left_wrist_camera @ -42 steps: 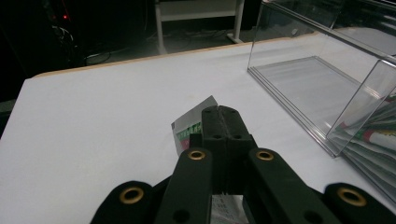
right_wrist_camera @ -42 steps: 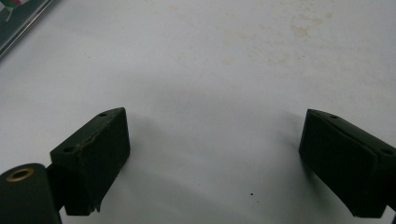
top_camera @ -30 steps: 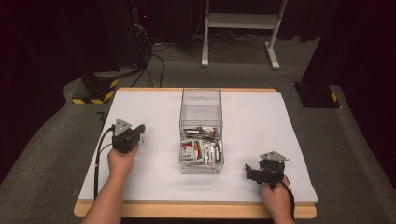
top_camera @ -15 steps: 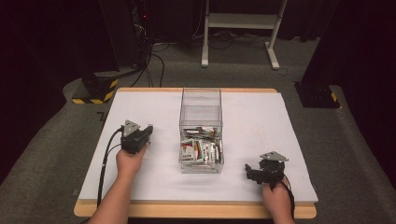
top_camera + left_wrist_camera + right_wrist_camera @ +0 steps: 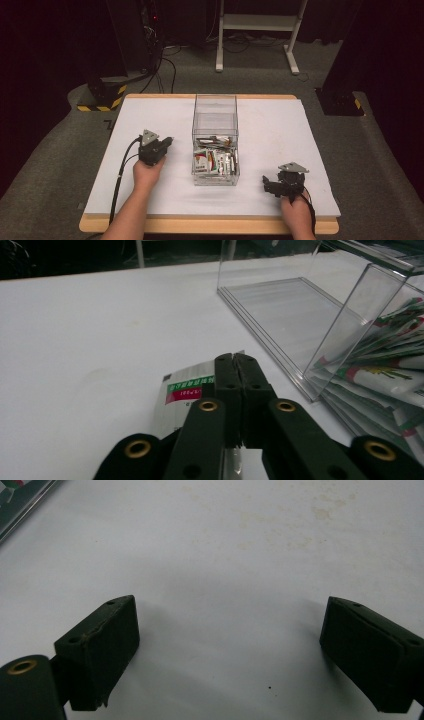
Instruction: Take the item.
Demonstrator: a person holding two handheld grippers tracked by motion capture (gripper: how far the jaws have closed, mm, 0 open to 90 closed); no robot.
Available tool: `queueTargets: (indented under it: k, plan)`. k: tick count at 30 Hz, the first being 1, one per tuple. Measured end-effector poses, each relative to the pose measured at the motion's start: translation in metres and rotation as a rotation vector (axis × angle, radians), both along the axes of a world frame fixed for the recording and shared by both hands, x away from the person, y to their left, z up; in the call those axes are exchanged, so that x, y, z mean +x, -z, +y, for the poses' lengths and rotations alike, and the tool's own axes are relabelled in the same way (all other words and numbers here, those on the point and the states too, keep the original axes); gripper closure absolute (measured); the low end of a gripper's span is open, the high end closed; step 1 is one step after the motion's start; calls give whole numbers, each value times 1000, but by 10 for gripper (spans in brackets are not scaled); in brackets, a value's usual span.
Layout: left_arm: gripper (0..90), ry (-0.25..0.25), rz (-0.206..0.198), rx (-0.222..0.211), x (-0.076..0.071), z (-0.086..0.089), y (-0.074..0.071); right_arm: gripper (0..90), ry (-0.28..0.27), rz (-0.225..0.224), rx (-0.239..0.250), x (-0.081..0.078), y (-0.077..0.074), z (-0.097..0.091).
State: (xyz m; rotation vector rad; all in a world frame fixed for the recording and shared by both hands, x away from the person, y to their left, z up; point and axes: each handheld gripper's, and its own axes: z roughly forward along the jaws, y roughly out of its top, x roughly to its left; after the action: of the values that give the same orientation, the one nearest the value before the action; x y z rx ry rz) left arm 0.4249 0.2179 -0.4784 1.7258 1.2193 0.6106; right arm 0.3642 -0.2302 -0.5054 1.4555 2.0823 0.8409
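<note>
Packet sorting, early stage: left claw (image 5: 236, 371) clamped on one sachet (image 5: 192, 390) just left of the clear box (image 5: 215, 142), whose sachet pile remains; right claw (image 5: 227, 655) open, empty.

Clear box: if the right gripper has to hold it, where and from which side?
Judging by its pose, take the near top rim of the clear box from above, one jaw inside the wall and one outside. The walls are thin, upright and smooth, and the open top leaves the rim free. The packets lie low, so the inner jaw likely clears them. The right gripper already stands open.
</note>
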Motion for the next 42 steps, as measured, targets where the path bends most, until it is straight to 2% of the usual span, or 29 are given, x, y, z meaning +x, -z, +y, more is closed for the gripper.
queueTargets:
  k: [1, 4, 13, 26, 38, 42]
  plan:
    - [795, -2, 2, -4, 0, -1, 0, 88, 0, 0, 0, 0, 0, 0]
    - [750, 3, 6, -11, -1, -3, -1, 88, 0, 0, 0, 0, 0, 0]
    - [717, 18, 13, 7, -5, -2, -2, 88, 0, 0, 0, 0, 0, 0]
    - [679, 1, 38, 21, -15, 5, -1, 88, 0, 0, -1, 0, 0, 0]
    - [641, -2, 49, 41, -31, 18, -7, 88, 0, 0, -1, 0, 0, 0]
    - [618, -9, 58, 29, -38, 23, -7, 88, 1, 0, -1, 0, 0, 0]
